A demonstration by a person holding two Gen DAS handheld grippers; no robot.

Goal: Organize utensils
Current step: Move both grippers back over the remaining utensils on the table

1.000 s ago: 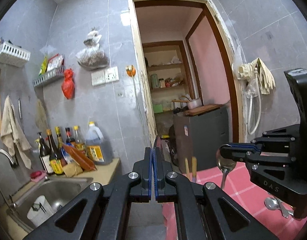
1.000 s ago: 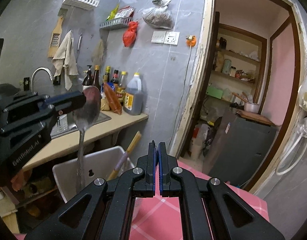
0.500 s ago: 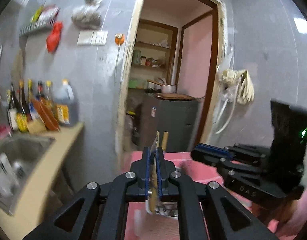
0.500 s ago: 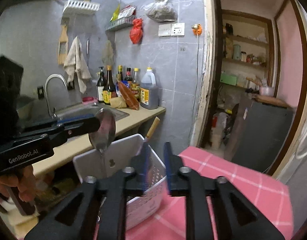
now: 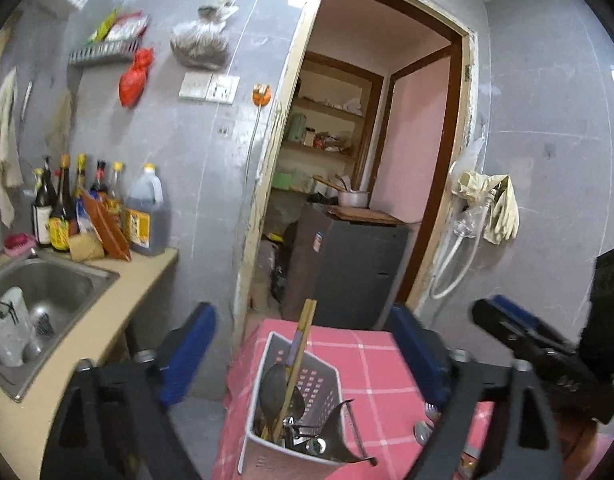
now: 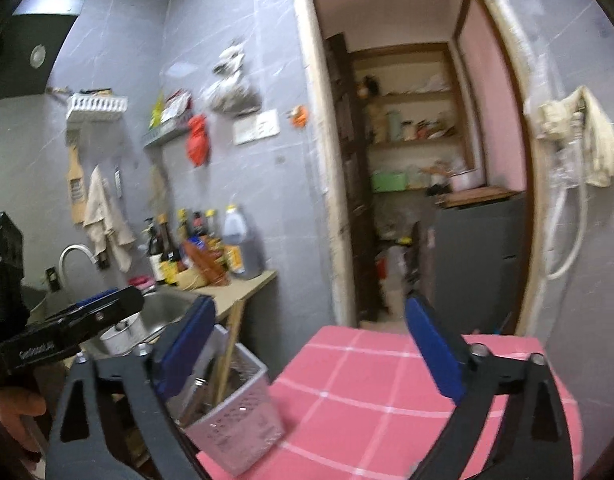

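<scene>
Left gripper (image 5: 303, 344) level over utensil basket (image 5: 327, 384), jaws opening, empty. Right gripper (image 6: 311, 344) at three o'clock, jaws opening, empty.

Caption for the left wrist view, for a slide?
Left tongs opening above the utensil caddy on the pink tablecloth; nothing between the jaws.

Perforated grey plastic basket (image 5: 307, 400) holding glossy metal spoons (image 5: 273, 384) and wooden chopsticks (image 5: 301, 344), on checked pink cloth (image 5: 371, 364).
</scene>
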